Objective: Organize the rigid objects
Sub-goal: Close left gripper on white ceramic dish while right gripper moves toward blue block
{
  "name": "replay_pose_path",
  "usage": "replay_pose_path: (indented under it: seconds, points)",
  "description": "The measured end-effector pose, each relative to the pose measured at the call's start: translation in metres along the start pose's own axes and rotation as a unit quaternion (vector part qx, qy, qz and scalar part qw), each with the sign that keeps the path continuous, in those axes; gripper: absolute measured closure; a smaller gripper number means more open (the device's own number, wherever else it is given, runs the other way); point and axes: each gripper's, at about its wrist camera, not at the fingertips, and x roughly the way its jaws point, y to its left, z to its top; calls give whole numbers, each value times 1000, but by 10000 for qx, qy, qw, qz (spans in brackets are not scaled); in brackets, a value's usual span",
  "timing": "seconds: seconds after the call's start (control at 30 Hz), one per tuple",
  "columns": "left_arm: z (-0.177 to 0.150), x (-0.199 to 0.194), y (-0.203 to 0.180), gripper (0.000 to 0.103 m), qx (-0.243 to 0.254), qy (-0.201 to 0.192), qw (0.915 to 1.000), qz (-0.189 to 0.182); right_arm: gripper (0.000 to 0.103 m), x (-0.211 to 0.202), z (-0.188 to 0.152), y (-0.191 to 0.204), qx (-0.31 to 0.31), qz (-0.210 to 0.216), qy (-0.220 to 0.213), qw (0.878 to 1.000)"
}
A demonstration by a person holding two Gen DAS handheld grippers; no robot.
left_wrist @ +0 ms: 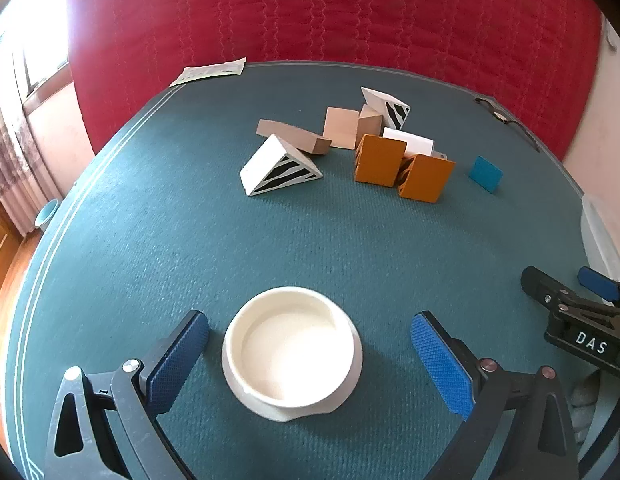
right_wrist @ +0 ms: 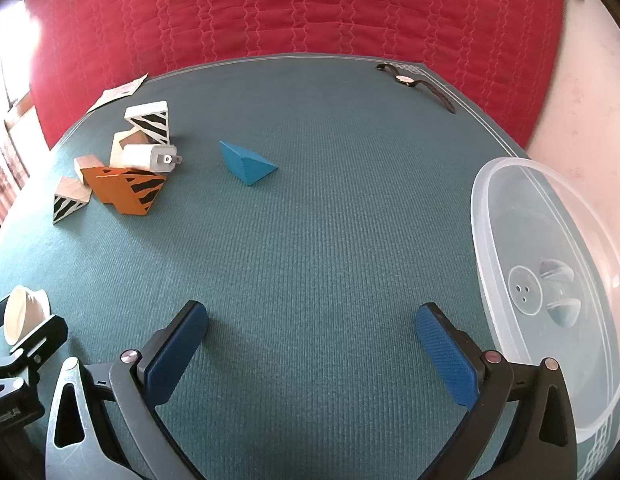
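Sorting looks barely begun — the left gripper [left_wrist: 310, 344] gapes wide around the white bowl [left_wrist: 292, 350], gripping nothing; the right gripper [right_wrist: 312, 340] gapes empty; the blocks [left_wrist: 380, 160] sit piled far off — next move: reach them.

"DAS" on the right gripper [left_wrist: 590, 284]
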Motion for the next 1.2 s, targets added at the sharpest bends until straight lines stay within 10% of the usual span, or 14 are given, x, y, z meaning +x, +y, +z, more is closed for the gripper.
replay_pose_path:
  seconds: [1.2]
  points:
    - [-5, -9, 22, 5, -497, 46, 9983, 295, 0, -9, -11, 8, -521, 409, 90, 9978]
